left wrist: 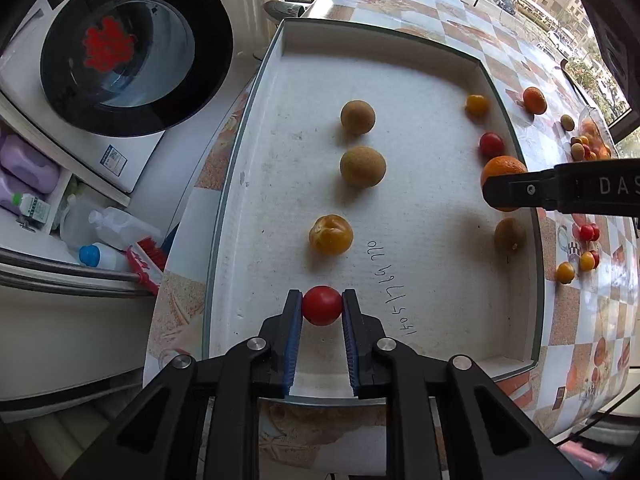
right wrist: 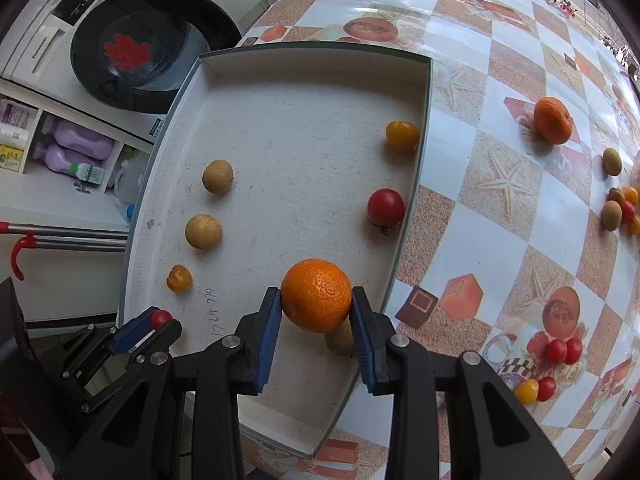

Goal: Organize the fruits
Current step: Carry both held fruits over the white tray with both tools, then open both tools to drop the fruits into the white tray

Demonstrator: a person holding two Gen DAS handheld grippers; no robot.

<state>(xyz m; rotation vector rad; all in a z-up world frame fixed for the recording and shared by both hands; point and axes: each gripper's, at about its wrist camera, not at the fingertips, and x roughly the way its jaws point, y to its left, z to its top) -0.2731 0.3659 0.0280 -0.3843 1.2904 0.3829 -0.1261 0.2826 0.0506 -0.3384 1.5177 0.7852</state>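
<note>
Low centre in both wrist views, over the white tray (left wrist: pixel 248 128), left claw (left wrist: pixel 322 306) grips a red tomato (left wrist: pixel 322 305) and right claw (right wrist: pixel 316 302) grips an orange (right wrist: pixel 316 295); placing step, next lowering each beside its matching row, then release.

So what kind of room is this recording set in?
Probably a home laundry or utility corner: a front-loading washing machine, detergent bottles shelved beside it, and a table with a patterned oilcloth holding a fruit tray.
</note>
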